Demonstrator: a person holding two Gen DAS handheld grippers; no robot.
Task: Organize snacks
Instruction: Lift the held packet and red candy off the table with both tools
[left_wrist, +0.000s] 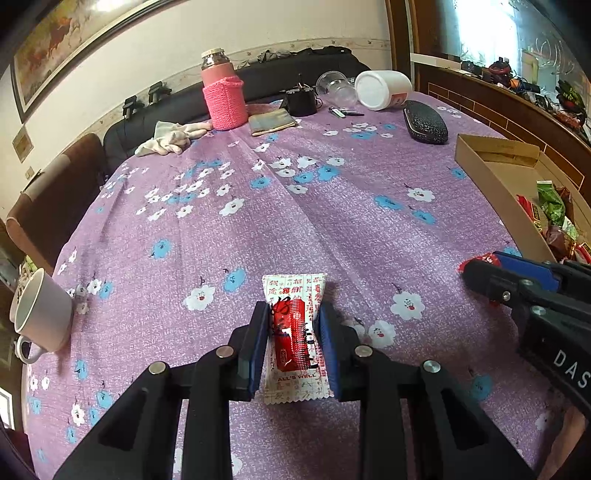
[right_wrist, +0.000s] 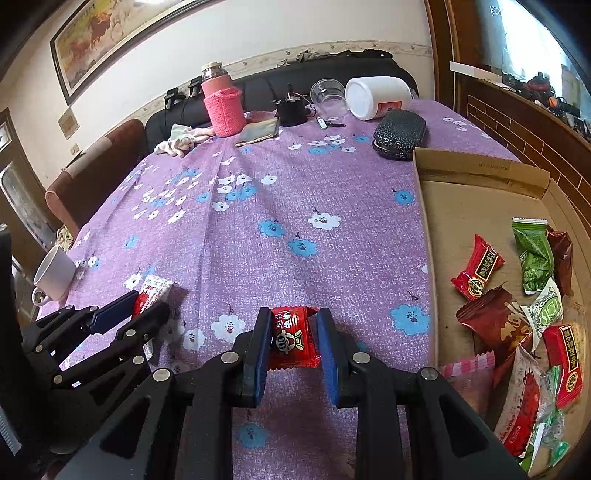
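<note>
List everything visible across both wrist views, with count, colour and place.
white-and-red snack packet: 1, between the left fingers
red candy packet: 1, between the right fingers
cardboard tray: 1, brown, table's right side
packets in the tray: several, red, green, maroon, pink
tablecloth: 1, purple, floral
mug: 1, white, on its side, left edge
bottle in knit sleeve: 1, pink, far end
glasses case: 1, dark, beside the tray
white jar: 1, lying down, far end
clear cup: 1, next to the jar
left gripper: black, blue pads
right gripper: same build
</note>
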